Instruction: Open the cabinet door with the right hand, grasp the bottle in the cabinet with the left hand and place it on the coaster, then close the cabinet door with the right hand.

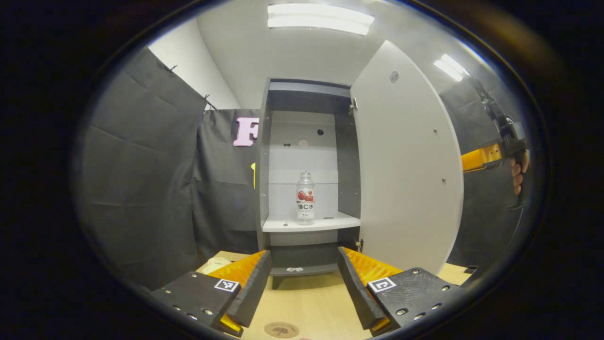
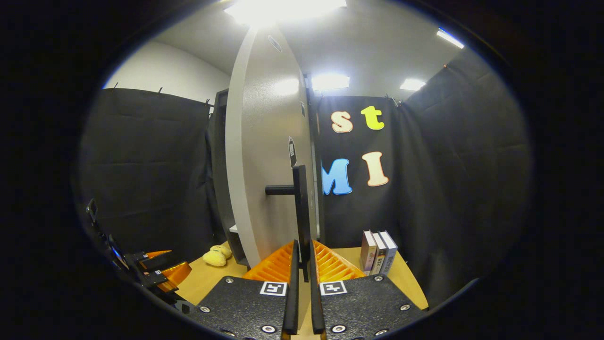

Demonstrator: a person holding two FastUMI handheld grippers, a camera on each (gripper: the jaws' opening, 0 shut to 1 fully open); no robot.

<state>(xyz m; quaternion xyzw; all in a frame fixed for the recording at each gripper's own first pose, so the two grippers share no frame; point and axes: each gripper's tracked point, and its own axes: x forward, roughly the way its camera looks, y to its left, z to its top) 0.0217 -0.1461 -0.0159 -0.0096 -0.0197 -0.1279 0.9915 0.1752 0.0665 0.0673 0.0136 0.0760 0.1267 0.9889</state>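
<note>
In the left gripper view a clear bottle (image 1: 305,197) with a red label stands upright on the cabinet's white shelf (image 1: 288,225). The grey cabinet door (image 1: 406,165) stands swung open to the right. My left gripper (image 1: 304,278) is open, well short of the cabinet and aimed at the bottle. A round brown coaster (image 1: 281,329) lies on the wooden table just below it. In the right gripper view my right gripper (image 2: 303,262) is shut on the door's black vertical handle (image 2: 300,208), with the door (image 2: 269,156) seen nearly edge-on. The right gripper (image 1: 490,156) also appears past the door's edge, held by a hand.
Three books (image 2: 378,252) stand upright on the table at the right, near the booth wall. A yellow soft toy (image 2: 216,256) lies on the table by the cabinet's foot. The left gripper (image 2: 155,271) shows low at the left. Black cloth walls surround the table.
</note>
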